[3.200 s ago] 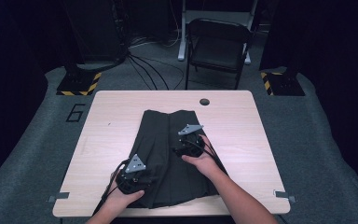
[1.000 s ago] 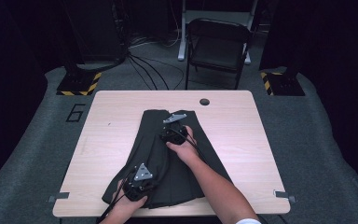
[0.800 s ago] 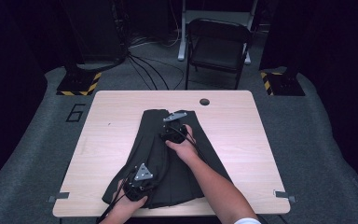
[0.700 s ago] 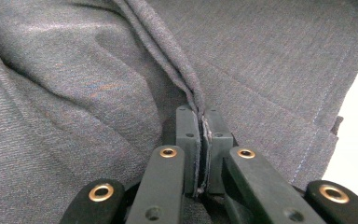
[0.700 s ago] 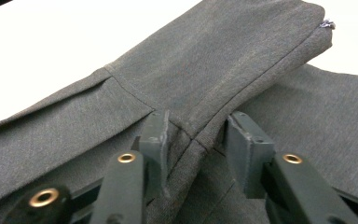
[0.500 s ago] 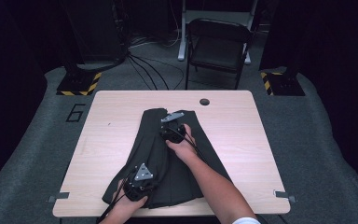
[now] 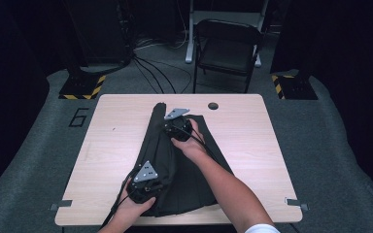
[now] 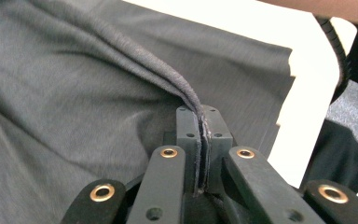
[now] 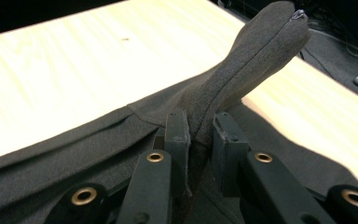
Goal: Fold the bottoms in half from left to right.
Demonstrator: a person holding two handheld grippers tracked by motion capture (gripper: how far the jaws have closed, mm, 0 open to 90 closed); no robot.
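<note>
A dark grey garment (image 7: 175,165) lies spread down the middle of a pale wooden table (image 7: 252,145), its near end reaching the table's front edge. The left claw (image 8: 200,135) is pressed together on a thin folded edge of the cloth, which runs up and away from its tips in a raised ridge. The right claw (image 9: 200,135) has just been closing and now pinches a bunched fold of the garment, with a rounded tail of cloth standing up beyond its tips over bare wood. In the high view the left claw (image 7: 143,187) sits at the garment's near left corner and the right claw (image 7: 177,127) at its far end. Beyond the right claw a small round hole (image 7: 212,105) marks the tabletop. The table stands on grey carpet (image 7: 330,145); behind it are a dark folding chair (image 7: 228,51), loose cables (image 7: 150,73) and two yellow-and-black striped bases (image 7: 82,87).
</note>
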